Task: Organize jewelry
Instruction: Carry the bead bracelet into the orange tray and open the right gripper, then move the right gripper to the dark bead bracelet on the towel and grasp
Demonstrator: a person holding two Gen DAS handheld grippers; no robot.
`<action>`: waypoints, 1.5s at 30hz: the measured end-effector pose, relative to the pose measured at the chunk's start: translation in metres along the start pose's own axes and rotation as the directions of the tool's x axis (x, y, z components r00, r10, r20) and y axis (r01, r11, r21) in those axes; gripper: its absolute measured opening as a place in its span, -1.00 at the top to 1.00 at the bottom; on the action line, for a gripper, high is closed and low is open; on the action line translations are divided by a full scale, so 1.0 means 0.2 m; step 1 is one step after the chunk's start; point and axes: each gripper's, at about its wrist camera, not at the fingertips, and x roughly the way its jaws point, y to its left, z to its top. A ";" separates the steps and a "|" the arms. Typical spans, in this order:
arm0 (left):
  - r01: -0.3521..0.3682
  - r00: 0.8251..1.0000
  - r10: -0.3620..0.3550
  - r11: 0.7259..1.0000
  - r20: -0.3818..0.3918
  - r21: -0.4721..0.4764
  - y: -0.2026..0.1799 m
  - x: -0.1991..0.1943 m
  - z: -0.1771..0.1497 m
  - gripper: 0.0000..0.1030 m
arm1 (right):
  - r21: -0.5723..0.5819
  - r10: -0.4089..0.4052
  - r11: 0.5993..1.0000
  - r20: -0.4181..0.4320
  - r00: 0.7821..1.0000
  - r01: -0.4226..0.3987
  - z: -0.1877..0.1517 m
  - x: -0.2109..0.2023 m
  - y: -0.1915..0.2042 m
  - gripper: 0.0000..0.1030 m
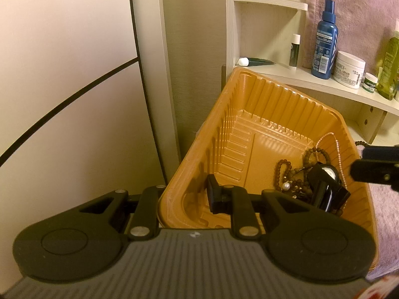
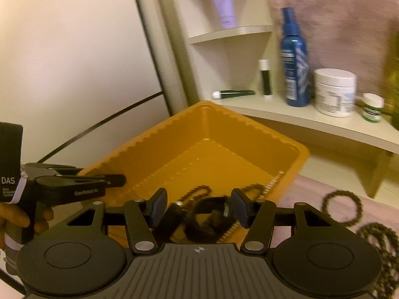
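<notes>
Risk at this moment lies mainly with the tray, the ribbed orange plastic container that is tipped up at an angle and supported at its near left rim by the left gripper. Its jaws are nearly closed on that thin rim wall, one finger inside the tray and one outside; a slip of this narrow pinch would probably drop the tray and spill its contents onto the pink bedding below. The tilt has gathered the jewelry in the lower right corner of the tray: the brown bead strands, the pale pearl chain draped against the right wall, and the black-strapped watch lying on top of them. Further tilting is likely to tangle the strands around the watch strap. The left gripper points downward along the rim, and a hand grips its handle at the left edge of the right wrist view. The right gripper hovers over the near right corner of the tray, aimed slightly downward, with its jaws standing wide apart and nothing held between them; the watch and beads lie beneath the gap, untouched. That view is blurred, so fine contact cannot be confirmed. Outside the tray, on the bedding beyond its right edge, a dark bead bracelet and a longer bead strand remain to be collected; a careless sweep of the right gripper could push them out of reach.
</notes>
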 end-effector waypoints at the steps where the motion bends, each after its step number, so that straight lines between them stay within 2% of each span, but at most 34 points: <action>1: -0.001 1.000 0.001 1.000 0.000 0.001 0.00 0.00 0.00 0.62 | 0.005 -0.007 1.000 0.002 1.000 0.007 0.00 -0.02 -0.01 -0.10; 8: -0.003 1.000 0.003 1.000 0.000 0.004 0.00 0.00 0.00 0.62 | 0.041 -0.070 0.997 0.004 0.998 0.070 -0.04 -0.11 -0.11 -0.10; 15: -0.003 1.000 0.003 1.000 -0.001 0.004 0.00 0.00 0.00 0.62 | 0.118 -0.156 0.981 -0.015 0.988 0.157 -0.15 -0.24 -0.23 -0.10; 29: -0.002 1.000 0.002 1.000 -0.002 0.005 0.00 0.00 0.00 0.62 | 0.226 -0.324 0.915 -0.078 0.943 0.333 -0.33 -0.51 -0.44 -0.10; 35: -0.002 1.000 0.002 1.000 -0.002 0.005 0.00 0.00 0.00 0.62 | 0.221 -0.348 0.908 -0.076 0.934 0.356 -0.33 -0.54 -0.48 -0.10; 45: 0.001 1.000 -0.001 1.000 -0.003 0.010 0.00 0.00 -0.01 0.62 | 0.109 -0.290 0.949 -0.070 0.954 0.297 -0.24 -0.37 -0.51 -0.10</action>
